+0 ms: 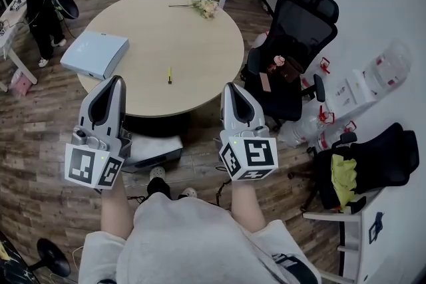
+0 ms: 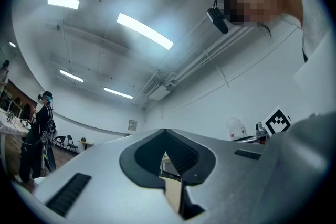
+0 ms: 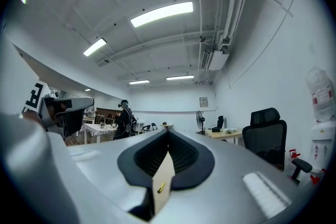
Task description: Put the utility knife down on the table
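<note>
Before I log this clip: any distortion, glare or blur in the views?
Head view: evenly lit, sharp, lines bowing at the edges; utility knife small on the table. Left gripper view: heavy fisheye, dark corners, ceiling light blown out. Right gripper view: same fisheye, bright ceiling strip.

Counted on the round counter (image 1: 193, 43): one yellow utility knife (image 1: 169, 75), one white box (image 1: 95, 53), one bunch of flowers (image 1: 205, 7). Claws: two, the left claw (image 1: 114, 81) and the right claw (image 1: 231, 87). Black office chairs (image 1: 296, 36): two. Bystander (image 1: 40, 0): one.
</note>
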{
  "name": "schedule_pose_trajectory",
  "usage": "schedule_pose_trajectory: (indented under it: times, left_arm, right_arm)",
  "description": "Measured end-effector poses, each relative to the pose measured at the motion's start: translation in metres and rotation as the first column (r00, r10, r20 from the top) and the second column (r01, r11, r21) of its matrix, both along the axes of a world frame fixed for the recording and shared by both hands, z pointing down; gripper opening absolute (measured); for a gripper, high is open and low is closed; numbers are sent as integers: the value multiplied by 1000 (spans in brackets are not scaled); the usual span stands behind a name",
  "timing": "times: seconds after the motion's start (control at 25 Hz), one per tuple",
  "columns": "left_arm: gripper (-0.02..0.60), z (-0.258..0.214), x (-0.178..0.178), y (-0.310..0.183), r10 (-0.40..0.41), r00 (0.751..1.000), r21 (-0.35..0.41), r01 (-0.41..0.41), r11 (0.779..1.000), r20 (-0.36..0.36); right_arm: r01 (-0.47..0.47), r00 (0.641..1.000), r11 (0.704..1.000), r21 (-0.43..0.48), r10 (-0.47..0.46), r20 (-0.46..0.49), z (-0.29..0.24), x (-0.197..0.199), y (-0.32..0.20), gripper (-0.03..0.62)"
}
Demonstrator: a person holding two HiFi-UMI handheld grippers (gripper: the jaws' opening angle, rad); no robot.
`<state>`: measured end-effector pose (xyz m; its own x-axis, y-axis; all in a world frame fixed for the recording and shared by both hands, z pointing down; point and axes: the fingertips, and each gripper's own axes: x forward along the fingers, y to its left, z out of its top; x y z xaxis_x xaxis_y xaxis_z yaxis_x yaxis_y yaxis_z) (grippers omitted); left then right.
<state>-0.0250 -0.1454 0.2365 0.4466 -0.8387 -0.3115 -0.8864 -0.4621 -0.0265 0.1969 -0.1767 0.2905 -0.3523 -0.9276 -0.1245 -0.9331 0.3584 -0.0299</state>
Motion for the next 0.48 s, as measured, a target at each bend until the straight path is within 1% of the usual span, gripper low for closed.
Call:
schedule_pose_trajectory:
  times: [0.48]
  left_arm:
    - [6,-4,10,12,-5,1000,4,5,1000,-8]
  right_arm:
    - [18,999,1000,13,-19,35,-7,11,11,11]
